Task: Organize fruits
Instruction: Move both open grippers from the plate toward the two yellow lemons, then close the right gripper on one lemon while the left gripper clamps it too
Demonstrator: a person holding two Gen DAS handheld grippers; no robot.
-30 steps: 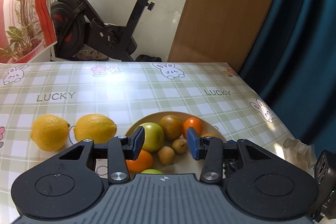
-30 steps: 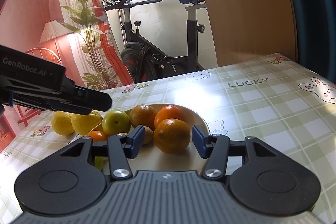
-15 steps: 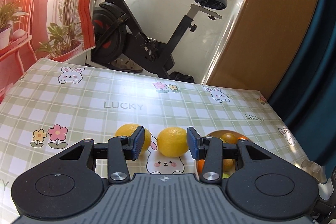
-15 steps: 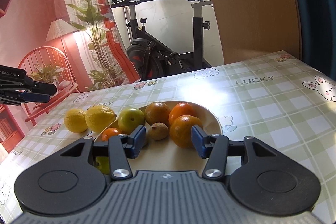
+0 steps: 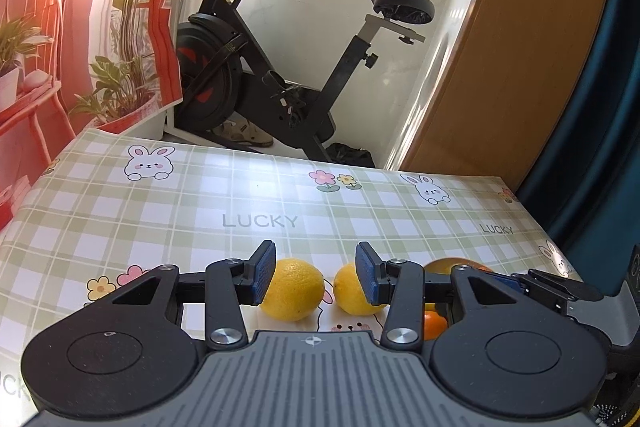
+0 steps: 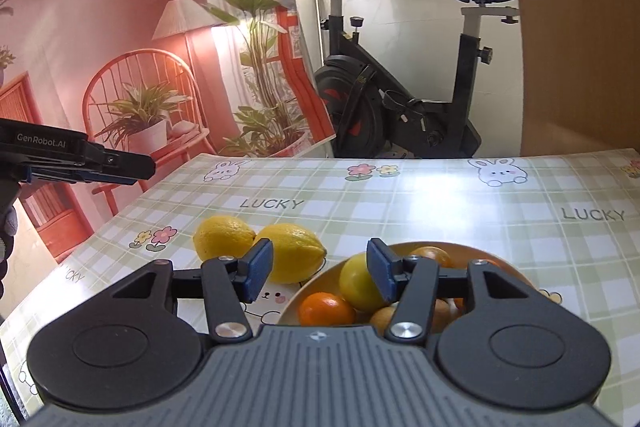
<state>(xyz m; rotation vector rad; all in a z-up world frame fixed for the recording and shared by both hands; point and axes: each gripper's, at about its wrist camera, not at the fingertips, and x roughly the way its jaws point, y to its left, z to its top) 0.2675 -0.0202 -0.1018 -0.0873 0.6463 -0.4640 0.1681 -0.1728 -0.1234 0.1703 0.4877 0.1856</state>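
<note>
step: we line up on lemons | left hand-held gripper [image 5: 316,277] wide, empty, right hand-held gripper [image 6: 320,273] same | two lemons [image 5: 294,289] on surface [image 5: 200,211] beside bowl [image 6: 320,287] | next: likely lower, close on one lemon

Exercise bike [image 5: 304,67] behind checked tablecloth [image 5: 240,203]

Fruit masked by gripper fingers

In the left wrist view, the bowl [image 5: 448,263] and an orange [image 5: 434,323] sit mostly behind the right finger [image 5: 370,279]; in the right wrist view, the near bowl fruits [image 6: 382,317] are partly covered, kinds unclear.
</note>
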